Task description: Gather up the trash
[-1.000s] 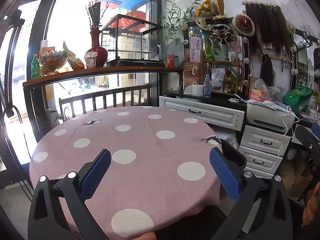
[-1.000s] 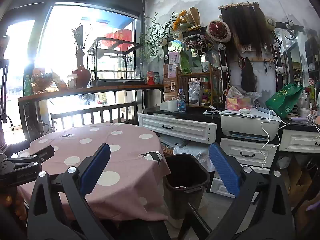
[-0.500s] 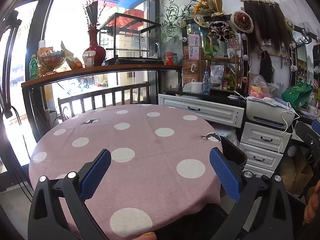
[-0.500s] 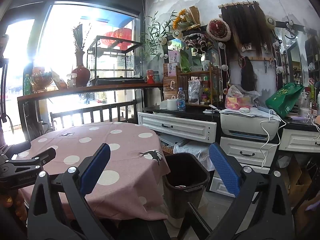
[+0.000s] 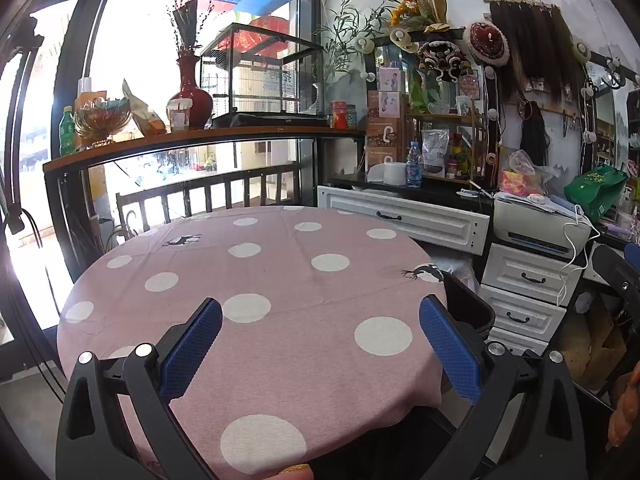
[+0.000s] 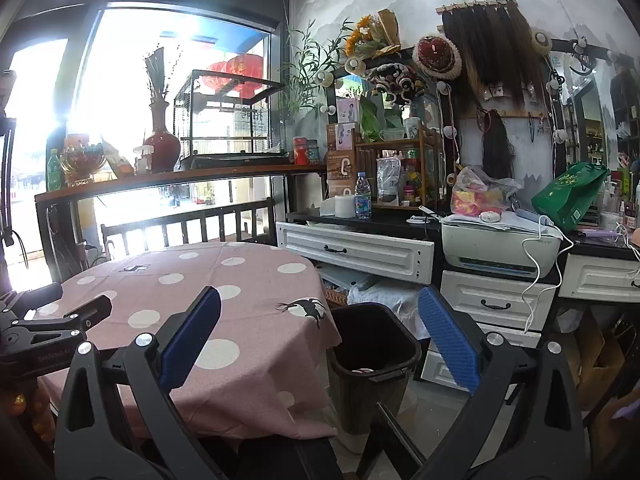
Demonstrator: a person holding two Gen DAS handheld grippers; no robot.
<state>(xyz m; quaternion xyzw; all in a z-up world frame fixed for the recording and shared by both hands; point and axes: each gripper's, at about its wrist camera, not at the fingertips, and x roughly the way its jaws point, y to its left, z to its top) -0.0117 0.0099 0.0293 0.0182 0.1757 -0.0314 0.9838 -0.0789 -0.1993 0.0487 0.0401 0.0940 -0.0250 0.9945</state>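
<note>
A round table with a pink, white-dotted cloth (image 5: 288,292) fills the left wrist view; nothing lies on the part I see. My left gripper (image 5: 320,340) hovers over its near edge, open, with nothing between the blue pads. A dark waste bin (image 6: 372,360) stands on the floor just right of the table (image 6: 224,312), with something small and pale at its bottom. My right gripper (image 6: 320,340) is held in front of the bin, open and empty. In the left wrist view, only the bin's rim (image 5: 472,304) shows past the table edge.
White drawer units (image 6: 492,300) and a printer (image 6: 500,240) stand right behind the bin. A dark wooden shelf (image 5: 200,136) with a red vase and a glass cage runs behind the table, along the window. The left gripper's body (image 6: 48,336) juts in at the right view's left edge.
Both views have drifted slightly; the scene sits a little lower and closer than a second ago. Both grippers stay open and empty.
</note>
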